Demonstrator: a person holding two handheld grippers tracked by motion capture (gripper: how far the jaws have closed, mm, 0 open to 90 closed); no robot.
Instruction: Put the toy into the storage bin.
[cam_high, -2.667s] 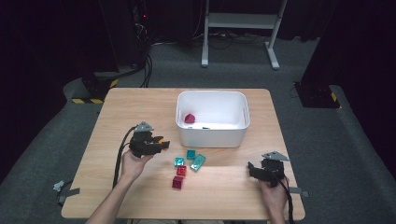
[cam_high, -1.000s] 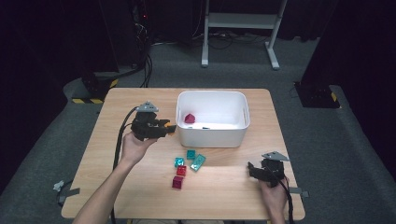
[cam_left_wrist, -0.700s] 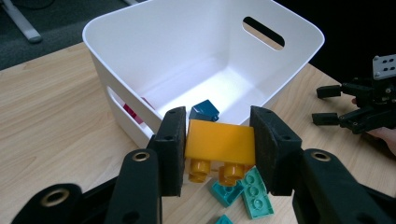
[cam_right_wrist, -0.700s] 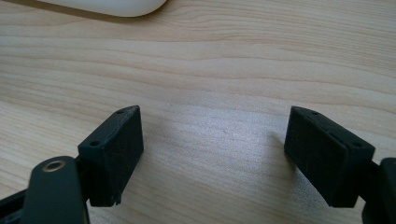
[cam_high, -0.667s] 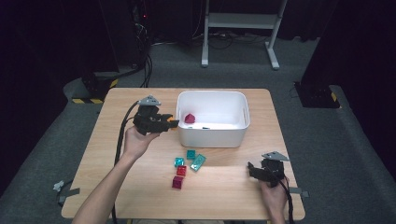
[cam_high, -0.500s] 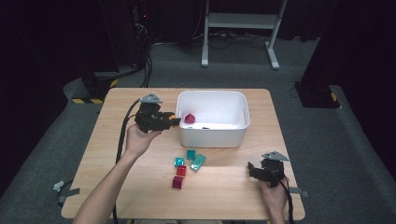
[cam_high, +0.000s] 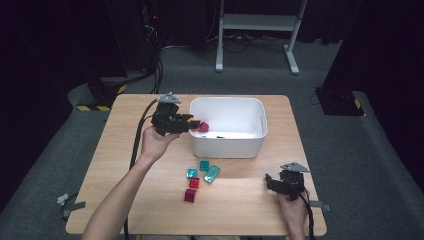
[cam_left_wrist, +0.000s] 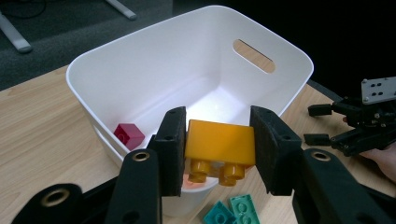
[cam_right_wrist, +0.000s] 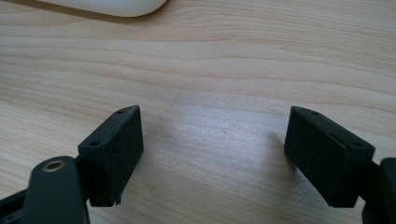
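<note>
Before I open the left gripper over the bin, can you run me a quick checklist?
1. Orange brick clamped between left gripper pads: ok.
2. Brick over the white bin, past its near rim: cannot tell; it looks right at the rim.
3. Landing spot free: ok; red brick lies off to one side.
4. Right gripper away from the bin, open: ok.
5. Teal and red bricks remaining on the table: not ok.

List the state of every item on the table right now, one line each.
Left claw: shut on the yellow brick, over the bin's near rim.
Yellow brick: held, studs down.
Right claw: open, empty, low over the table.
White bin: upright, open top.
Red brick: lying in the bin.
Teal and red bricks: loose on the table.
</note>
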